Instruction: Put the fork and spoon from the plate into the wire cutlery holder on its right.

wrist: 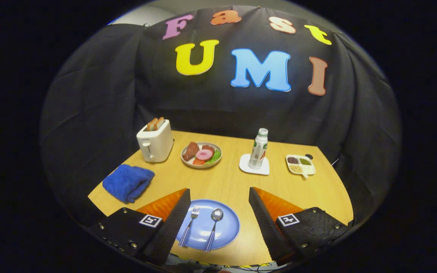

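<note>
The gripper is held wide open over the near edge of the wooden table, nothing clamped. The round blue plate sits between the fingers, with the fork and spoon laid side by side on it, checked handles pointing back. Bare wood is left ahead of the plate, before the food dish, bottle and toaster. A soft blue towel is bunched near the left edge

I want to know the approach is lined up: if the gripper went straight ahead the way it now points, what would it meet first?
Probably the blue plate between the open gripper fingers, with the fork and spoon on it. Depth is unclear, so this is a guess.
</note>
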Demonstrator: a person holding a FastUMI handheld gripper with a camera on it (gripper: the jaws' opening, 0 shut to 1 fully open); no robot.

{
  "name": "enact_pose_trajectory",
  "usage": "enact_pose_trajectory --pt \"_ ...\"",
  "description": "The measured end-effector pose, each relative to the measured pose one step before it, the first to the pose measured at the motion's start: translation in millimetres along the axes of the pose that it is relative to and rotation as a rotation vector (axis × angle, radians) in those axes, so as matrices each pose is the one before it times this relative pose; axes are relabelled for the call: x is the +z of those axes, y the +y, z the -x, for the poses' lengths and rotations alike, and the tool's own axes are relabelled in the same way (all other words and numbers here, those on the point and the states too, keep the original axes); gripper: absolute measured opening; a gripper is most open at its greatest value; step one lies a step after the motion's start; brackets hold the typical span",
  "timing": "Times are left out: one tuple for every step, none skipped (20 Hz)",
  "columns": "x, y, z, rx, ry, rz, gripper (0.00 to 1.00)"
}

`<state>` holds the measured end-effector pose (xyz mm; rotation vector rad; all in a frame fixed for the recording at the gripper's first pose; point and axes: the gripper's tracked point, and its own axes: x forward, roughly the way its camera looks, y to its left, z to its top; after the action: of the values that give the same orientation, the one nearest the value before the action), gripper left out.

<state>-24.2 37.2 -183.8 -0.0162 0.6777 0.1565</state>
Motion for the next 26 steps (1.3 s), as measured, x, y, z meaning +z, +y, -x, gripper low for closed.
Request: enact_pose_trajectory --pt "-13.68 3.0 -4.85 0.01284 0.05159 -0.0086 0.95" --pt "-12.83 0.57 -6.16 0.00083 0.04086 -0.00611 0.95" --pt "-9.17 0.3 -3.71 -0.00003 0.03312 -0.00242 0.95" --pt "-9.2 0.49 -4.51 -0.00079 0.03142 -0.00342 0.95" --pt "-7.61 1.22 -3.89 -0.00005 0.03063 -0.00306 0.95" --pt "-9.28 1.3 -4.33 -0.00083 0.03065 -0.0025 0.95" --pt "-8.15 0.74 -5.3 0.00077 0.03265 -0.00136 0.95" --pt "-10.39 1.31 -5.32 0.0035 0.03592 0.00039 0.95" --pt "-7.04 2.07 -4.53 0.00924 0.03229 0.00176 0.95" --pt "-6.26 1.65 -5.15 0.00488 0.02389 0.00314 0.95" --pt "-5.07 1.2 -4.99 0.00683 0.0239 -0.00607 0.95" --pt "-7.68 1.12 -5.76 -0.00183 0.02633 -0.0002 0.95" --pt "-5.68 -0.81 -3.72 -0.00439 0.02578 0.0 0.95" --pt "-7.13 -1.21 -5.09 -0.00837 0.02594 0.00455 0.95" --pt "-3.87 -1.15 -5.1 -0.008 0.02373 0.00364 0.95" --pt "-5.11 -0.09 -5.24 -0.00358 0.0248 0.00237 0.95" --pt "-2.08 0.19 -5.42 -0.00229 0.02333 -0.00306 0.9" --pt "-5.38 0.57 -4.28 0.00123 0.02915 0.00126 0.8" --pt "-3.77 0.36 -4.43 -0.00232 0.02653 -0.00049 0.8" --pt "-3.71 0.87 -4.31 0.00799 0.03168 0.0005 0.79" --pt "-4.67 0.1 -4.1 0.00193 0.02664 -0.00125 0.8" --pt "-3.42 0.33 -2.93 -0.0009 0.02597 -0.00009 0.73" --pt "-1.07 -2.41 -2.14 -0.00884 0.01747 0.00033 0.67" --pt "-1.37 -1.18 -1.72 -0.00475 0.01489 -0.00271 0.67" --pt "1.66 -0.18 -1.32 -0.0008 0.00737 0.00047 0.67" --pt "2.16 1.29 -2.85 0.00514 0.00756 0.00586 0.66"
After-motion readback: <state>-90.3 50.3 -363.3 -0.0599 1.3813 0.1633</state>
